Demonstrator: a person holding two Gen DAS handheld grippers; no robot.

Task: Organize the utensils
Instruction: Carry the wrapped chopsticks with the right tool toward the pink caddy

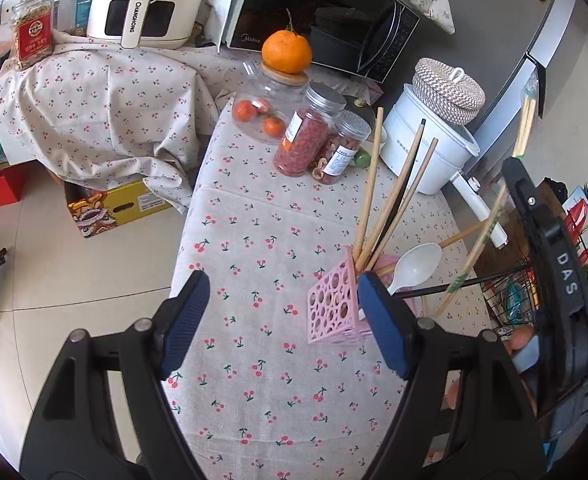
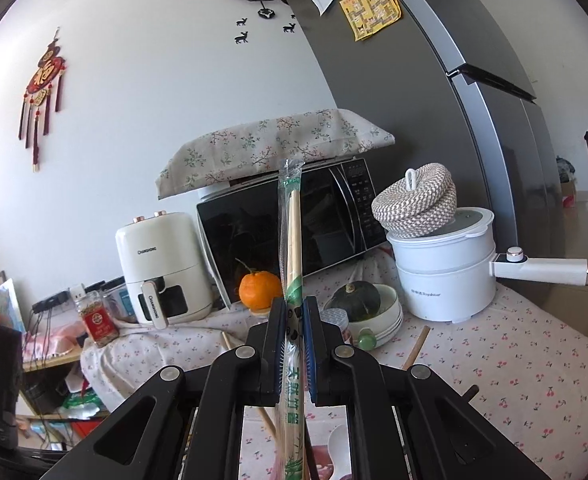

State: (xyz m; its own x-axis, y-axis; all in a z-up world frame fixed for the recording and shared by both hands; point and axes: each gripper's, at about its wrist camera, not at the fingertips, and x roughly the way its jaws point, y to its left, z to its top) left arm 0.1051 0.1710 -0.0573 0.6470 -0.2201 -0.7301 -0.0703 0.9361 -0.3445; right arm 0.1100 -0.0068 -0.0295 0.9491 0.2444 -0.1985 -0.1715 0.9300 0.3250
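Covering the table, cherry-print cloth [image 1: 254, 240], left gripper [image 1: 282, 320] agape, right gripper [image 2: 294, 316] clamping wrapped chopsticks [image 2: 292, 240]

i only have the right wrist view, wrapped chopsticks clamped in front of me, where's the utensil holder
Observer: The pink utensil holder stands on the cherry tablecloth, seen in the left wrist view, below your camera's frame.
Operator: anything in it already
Observer: Several chopsticks lean out of it, and a white spoon sits at its right side.
Operator: what's the left gripper doing
Observer: The left gripper is open and holds nothing; its right finger is in front of the holder.
Operator: how do my chopsticks sit
Observer: The wrapped chopsticks in the right gripper are tilted, their low end right of the holder.
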